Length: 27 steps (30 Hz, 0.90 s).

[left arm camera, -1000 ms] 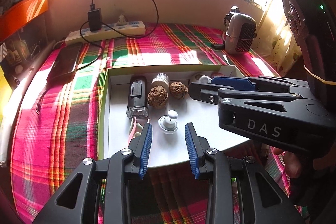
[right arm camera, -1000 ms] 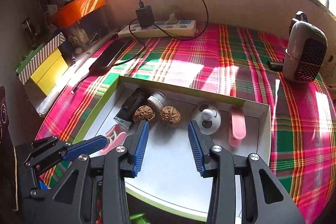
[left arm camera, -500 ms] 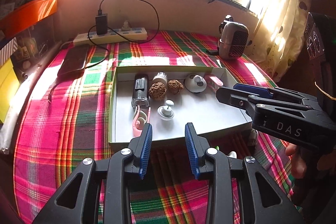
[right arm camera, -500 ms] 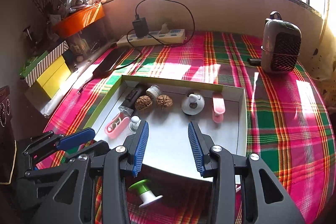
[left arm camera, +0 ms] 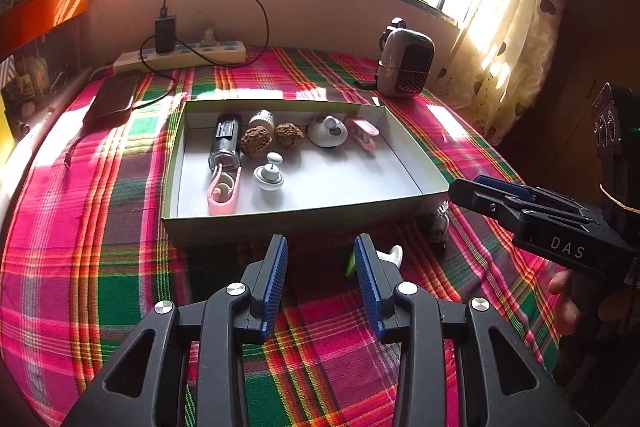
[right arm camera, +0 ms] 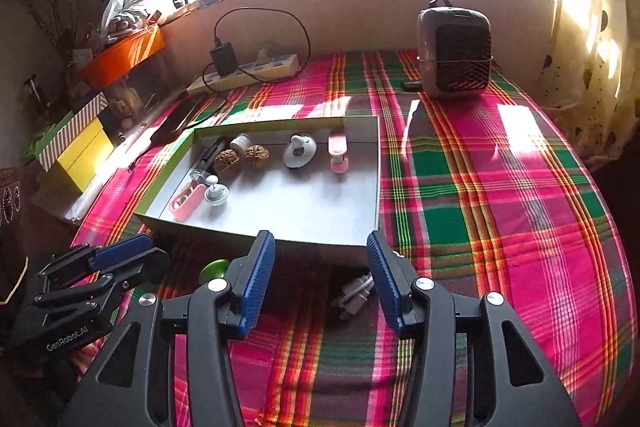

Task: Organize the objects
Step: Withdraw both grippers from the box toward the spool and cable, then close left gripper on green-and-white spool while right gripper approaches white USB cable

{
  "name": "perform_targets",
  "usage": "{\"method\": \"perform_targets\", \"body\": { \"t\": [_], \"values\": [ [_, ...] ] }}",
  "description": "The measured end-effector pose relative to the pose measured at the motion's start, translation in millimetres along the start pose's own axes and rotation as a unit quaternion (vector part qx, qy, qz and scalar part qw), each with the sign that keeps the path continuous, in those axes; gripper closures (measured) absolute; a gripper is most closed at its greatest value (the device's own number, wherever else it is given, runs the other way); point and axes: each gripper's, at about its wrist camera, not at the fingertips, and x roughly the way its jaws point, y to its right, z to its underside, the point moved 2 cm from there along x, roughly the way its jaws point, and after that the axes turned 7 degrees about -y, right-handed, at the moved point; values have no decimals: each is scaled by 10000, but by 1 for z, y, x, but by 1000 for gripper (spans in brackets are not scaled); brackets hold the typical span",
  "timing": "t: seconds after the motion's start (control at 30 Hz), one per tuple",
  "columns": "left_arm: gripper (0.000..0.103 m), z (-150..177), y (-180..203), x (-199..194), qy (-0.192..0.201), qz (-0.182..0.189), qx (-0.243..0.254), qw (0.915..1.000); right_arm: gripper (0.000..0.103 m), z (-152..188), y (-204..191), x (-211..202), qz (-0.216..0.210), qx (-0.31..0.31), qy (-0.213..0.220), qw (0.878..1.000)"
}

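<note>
A shallow white box (left arm camera: 412, 173) (right arm camera: 360, 227) with a green rim lies on the plaid cloth. It holds a black cylinder (left arm camera: 226, 143), two walnuts (left arm camera: 256, 141) (right arm camera: 256, 155), a white knob (left arm camera: 270, 175) (right arm camera: 216, 193), a white disc (left arm camera: 327, 131) (right arm camera: 299, 151) and two pink clips (left arm camera: 224, 189) (right arm camera: 338, 153). My left gripper (left arm camera: 320, 267) hangs in front of the box, jaws opening, nothing between them. A green-and-white piece (left arm camera: 386, 255) (right arm camera: 214, 269) lies just behind its right finger. My right gripper (right arm camera: 320, 281) is opening too, empty, above a small grey plug-like piece (right arm camera: 354, 295) on the cloth.
A small heater (left arm camera: 406, 69) (right arm camera: 456, 53) stands at the back right. A power strip (left arm camera: 180, 53) (right arm camera: 244, 73) with a black charger lies along the wall, a dark phone (left arm camera: 114, 99) beside it. Orange and yellow boxes (right arm camera: 80, 151) crowd the left. A person's hand (left arm camera: 564, 299) holds the right gripper.
Both grippers have drawn back from over the box to the cloth in front of it, and both sets of jaws stand wider. The green-and-white piece and the grey piece came into view.
</note>
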Motion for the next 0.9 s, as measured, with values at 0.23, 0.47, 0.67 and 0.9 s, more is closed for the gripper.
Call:
{"method": "perform_targets", "body": {
  "t": [0.23, 0.47, 0.67, 0.9],
  "values": [
    [68, 5, 17, 10, -172, 102, 248, 9995, 53, 22, 24, -5, 189, 250, -68, 9995],
    [68, 6, 24, 19, -273, 99, 326, 9990, 53, 35, 42, -5, 287, 491, -137, 9983],
    [68, 6, 27, 23, -327, 78, 374, 9987, 53, 40, 50, -3, 282, 606, -182, 9976],
    [67, 5, 31, 29, -394, 36, 412, 9984, 53, 42, 52, 1, 240, 592, -228, 9977]
  ]
}}
